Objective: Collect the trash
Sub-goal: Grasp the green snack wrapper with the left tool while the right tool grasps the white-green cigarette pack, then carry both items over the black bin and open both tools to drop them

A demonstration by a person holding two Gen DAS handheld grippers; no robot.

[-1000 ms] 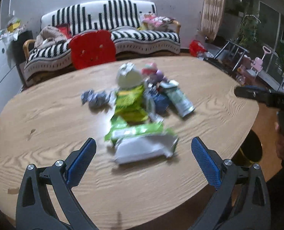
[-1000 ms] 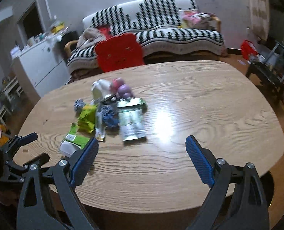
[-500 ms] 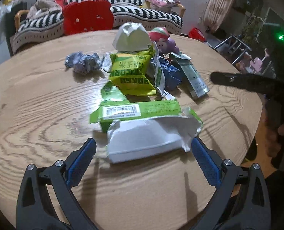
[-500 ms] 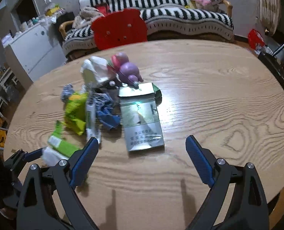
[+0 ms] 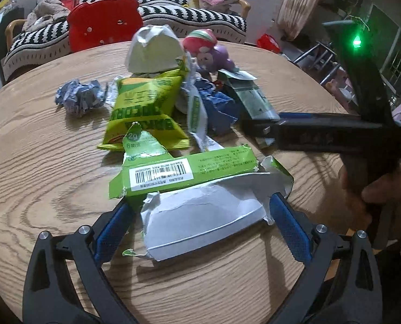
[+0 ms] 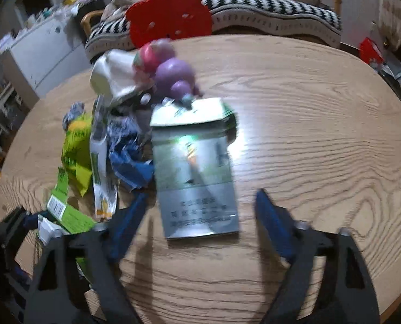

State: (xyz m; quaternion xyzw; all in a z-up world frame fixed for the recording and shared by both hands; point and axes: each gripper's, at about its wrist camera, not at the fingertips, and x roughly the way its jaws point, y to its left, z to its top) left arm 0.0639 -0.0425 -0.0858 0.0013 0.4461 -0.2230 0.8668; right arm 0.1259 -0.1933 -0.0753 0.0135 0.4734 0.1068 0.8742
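Left gripper [image 5: 200, 221] spread wide, its blue pads flanking the torn green-and-white cardboard box [image 5: 197, 189] on the oval wooden table [image 5: 38, 167]. Right gripper [image 6: 200, 216] likewise spread, straddling the silver-green cigarette pack [image 6: 195, 172]. Beyond lie the yellow-green snack bag [image 5: 143, 110] and crumpled blue wrapper [image 5: 79, 98].

Beyond the oval wooden table [image 5: 38, 178], a red chair [image 5: 104, 23] fronts a black-and-white striped sofa [image 5: 189, 19].

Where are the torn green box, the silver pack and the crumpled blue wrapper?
torn green box [image 5: 184, 172]: left wrist view, barcode panel.
silver pack [image 6: 195, 172]: right wrist view, front face.
crumpled blue wrapper [image 5: 79, 98]: left wrist view, middle.
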